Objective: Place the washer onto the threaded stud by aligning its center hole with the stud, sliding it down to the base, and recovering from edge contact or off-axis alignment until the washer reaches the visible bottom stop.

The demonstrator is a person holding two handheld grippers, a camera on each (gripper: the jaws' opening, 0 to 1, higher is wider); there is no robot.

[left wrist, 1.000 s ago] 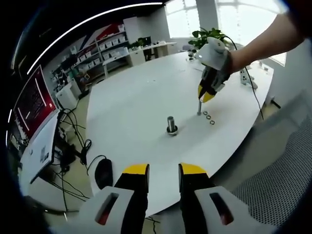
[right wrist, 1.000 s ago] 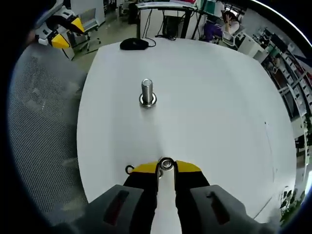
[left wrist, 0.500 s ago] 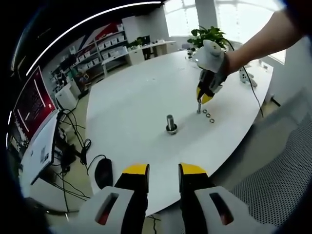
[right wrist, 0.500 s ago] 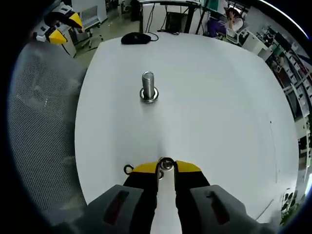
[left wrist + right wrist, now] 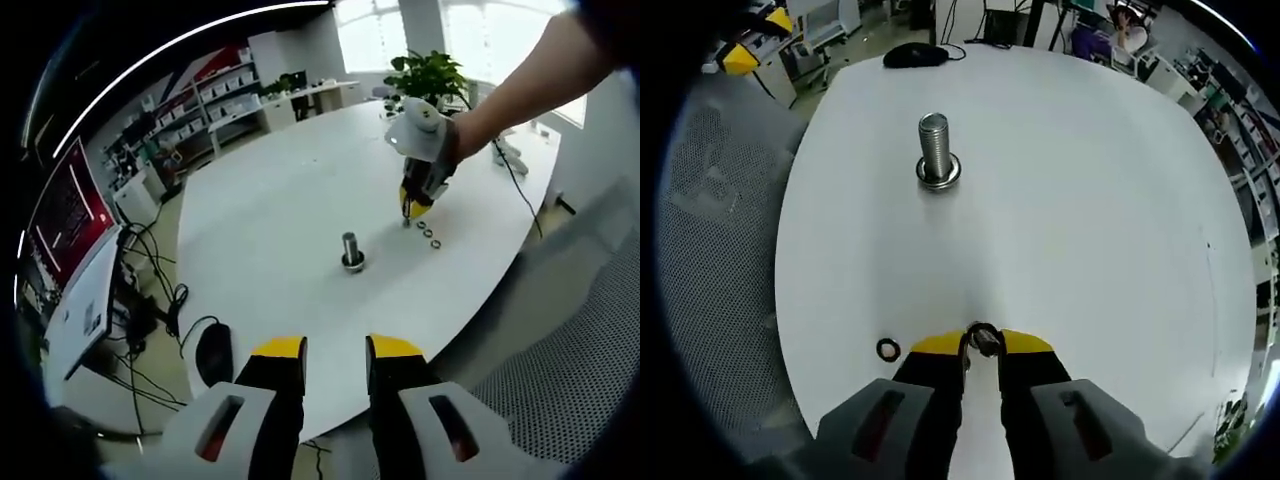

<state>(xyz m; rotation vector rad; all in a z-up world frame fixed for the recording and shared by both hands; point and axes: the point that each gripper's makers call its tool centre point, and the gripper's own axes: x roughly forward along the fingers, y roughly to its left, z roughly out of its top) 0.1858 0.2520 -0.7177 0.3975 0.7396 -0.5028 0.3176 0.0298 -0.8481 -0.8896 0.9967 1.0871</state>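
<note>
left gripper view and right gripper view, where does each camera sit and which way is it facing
Left gripper view: rides on the left tongs, off the near edge of the white table, facing across it to the stud, the right tongs, the person's forearm and spare washers.
Right gripper view: rides on the right tongs, low over the table, shut on a washer, facing the stud; the left tongs show top left.
Shared: table, stud, black mouse.

Right tool (image 5: 411, 208) hangs above loose washers (image 5: 427, 232), near the upright stud (image 5: 350, 250)
</note>
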